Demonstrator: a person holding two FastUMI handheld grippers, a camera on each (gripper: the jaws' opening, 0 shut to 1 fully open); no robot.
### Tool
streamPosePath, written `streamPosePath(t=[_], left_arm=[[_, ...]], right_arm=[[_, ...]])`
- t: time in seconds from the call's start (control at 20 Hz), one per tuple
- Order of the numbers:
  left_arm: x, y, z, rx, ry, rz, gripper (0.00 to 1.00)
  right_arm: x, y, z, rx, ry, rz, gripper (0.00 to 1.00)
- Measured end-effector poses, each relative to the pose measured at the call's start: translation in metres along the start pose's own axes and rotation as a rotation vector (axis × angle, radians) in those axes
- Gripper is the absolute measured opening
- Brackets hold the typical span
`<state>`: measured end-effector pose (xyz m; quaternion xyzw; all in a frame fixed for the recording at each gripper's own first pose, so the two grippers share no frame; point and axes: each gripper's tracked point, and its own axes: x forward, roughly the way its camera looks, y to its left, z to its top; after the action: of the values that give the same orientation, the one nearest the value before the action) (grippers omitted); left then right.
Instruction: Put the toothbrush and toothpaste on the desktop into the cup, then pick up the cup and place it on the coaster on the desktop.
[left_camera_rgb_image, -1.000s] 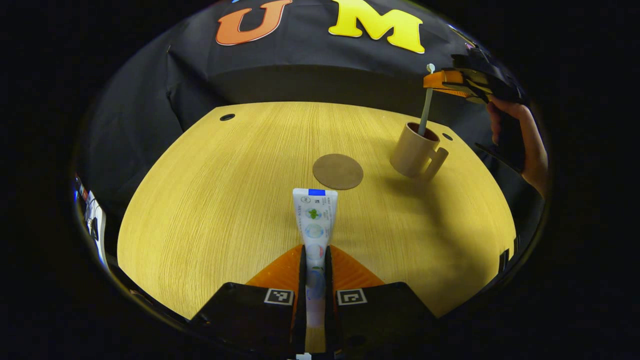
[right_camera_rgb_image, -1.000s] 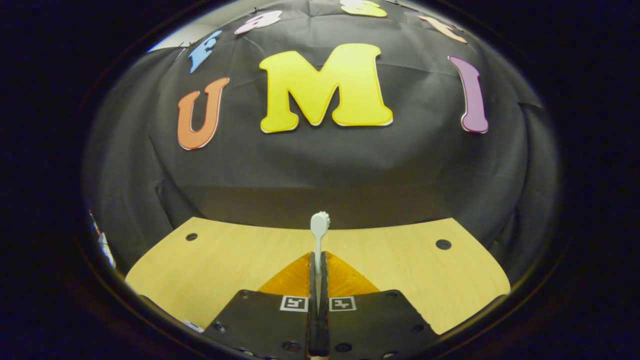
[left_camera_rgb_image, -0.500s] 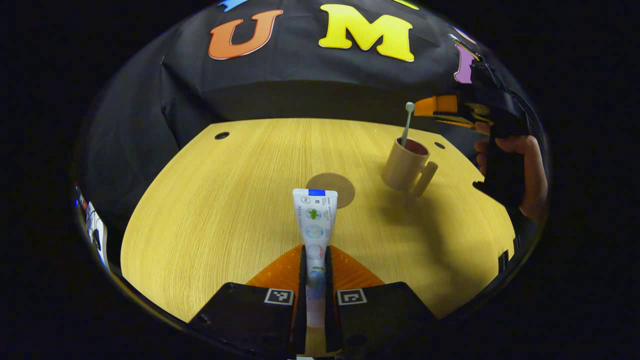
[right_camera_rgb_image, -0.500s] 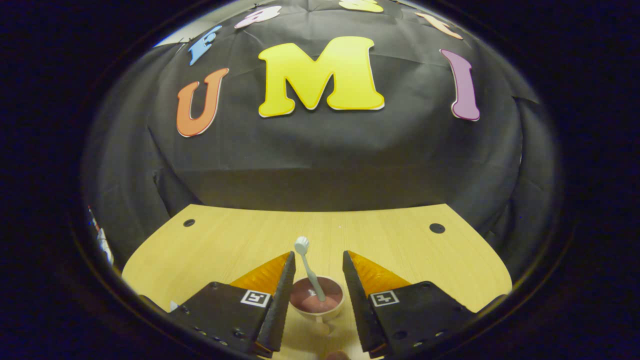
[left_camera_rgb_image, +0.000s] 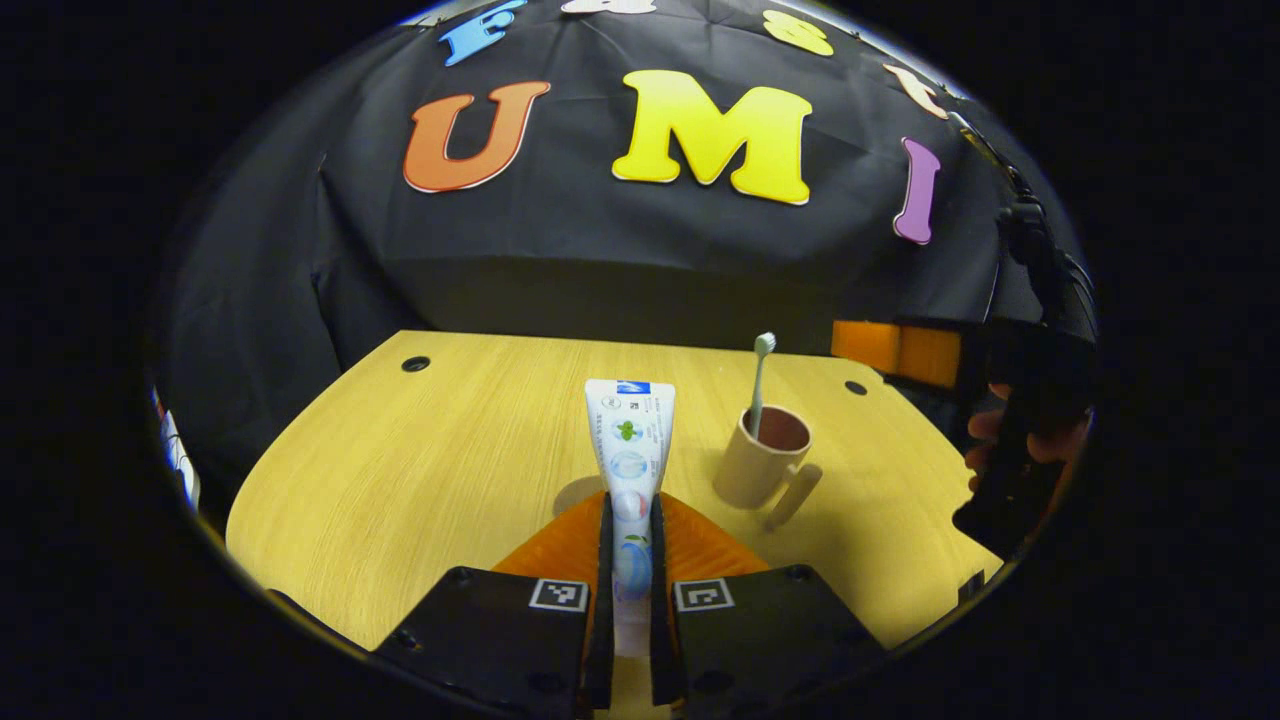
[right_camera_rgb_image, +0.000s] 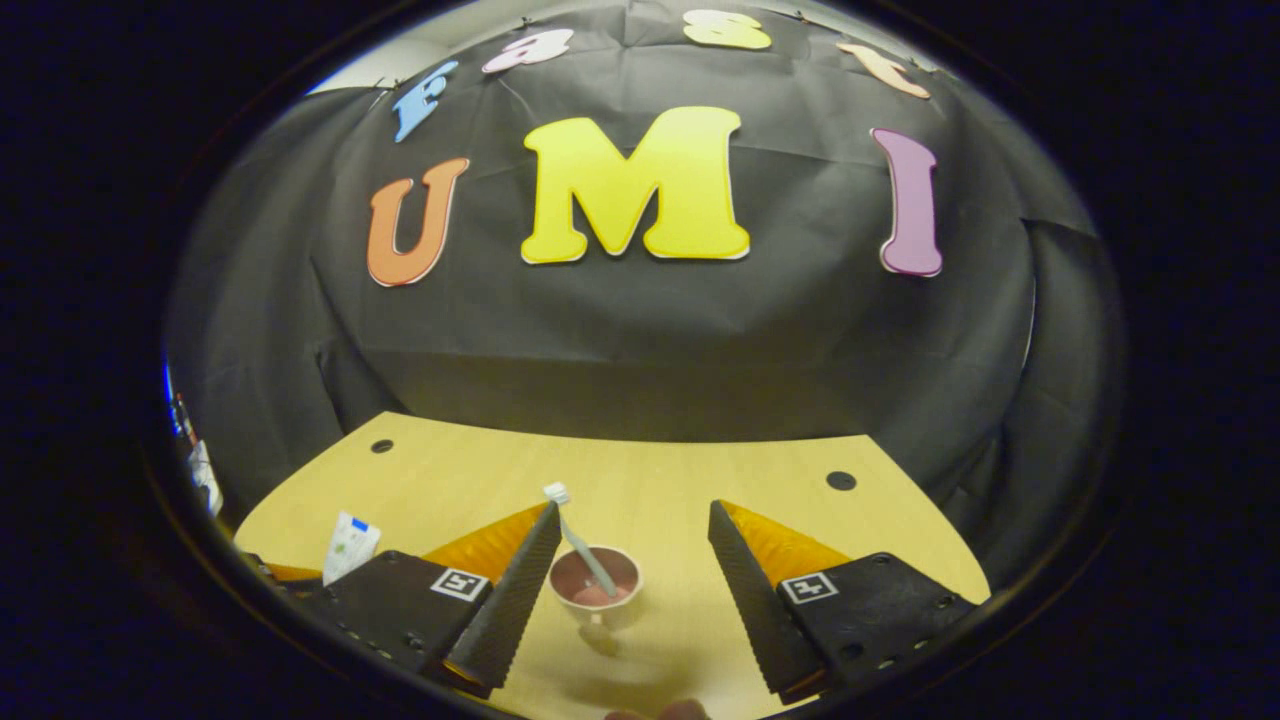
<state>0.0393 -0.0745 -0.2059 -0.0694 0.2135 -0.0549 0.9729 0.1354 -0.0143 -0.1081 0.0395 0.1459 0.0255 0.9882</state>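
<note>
From the left gripper view, the left gripper (left_camera_rgb_image: 628, 560) pinches a white toothpaste tube (left_camera_rgb_image: 630, 450), long axis pointing forward; the tan ceramic cup (left_camera_rgb_image: 758, 462) holding the pale toothbrush (left_camera_rgb_image: 760, 385) stands ahead-right. From the right gripper view, the right gripper (right_camera_rgb_image: 635, 590) gapes empty just above that cup.

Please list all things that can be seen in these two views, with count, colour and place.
toothpaste tube: one, white with blue band, held between the left gripper's fingers above the desk.
toothbrush: one, pale, standing in the cup, leaning.
cup: one, beige with reddish inside, handle toward the camera, on the desk's right part.
coaster: one, brown, mostly hidden behind the tube.
desk: one, light wood, with dark holes near the back corners.
left gripper: one, shut on the tube.
right gripper: one, open, above the cup.
hand: one, holding the right gripper at the right edge.
</note>
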Motion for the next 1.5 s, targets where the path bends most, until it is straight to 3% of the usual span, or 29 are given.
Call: streamPosePath(t=[0.1,0.15,0.45,0.95,1.25,1.5], left_arm=[[0.012,-0.023,0.010,-0.005,-0.045,-0.030,0.17],[0.021,-0.035,0.015,-0.012,-0.065,-0.045,0.17],[0.052,-0.089,0.047,-0.020,-0.156,-0.086,0.18],[0.104,-0.133,0.099,0.000,-0.355,-0.103,0.17],[0.135,-0.136,0.100,0.097,-0.435,-0.087,0.17],[0.148,-0.131,0.085,0.124,-0.431,-0.074,0.17]], right_arm=[[-0.007,-0.023,-0.001,0.003,0.004,-0.023,0.95],[-0.010,-0.033,-0.003,0.006,0.009,-0.033,0.92],[-0.029,-0.096,-0.019,0.011,0.040,-0.106,0.95],[-0.047,-0.168,-0.050,0.006,0.096,-0.194,0.94],[-0.052,-0.186,-0.095,-0.011,0.189,-0.213,0.94],[-0.046,-0.175,-0.099,-0.024,0.202,-0.195,0.95]])
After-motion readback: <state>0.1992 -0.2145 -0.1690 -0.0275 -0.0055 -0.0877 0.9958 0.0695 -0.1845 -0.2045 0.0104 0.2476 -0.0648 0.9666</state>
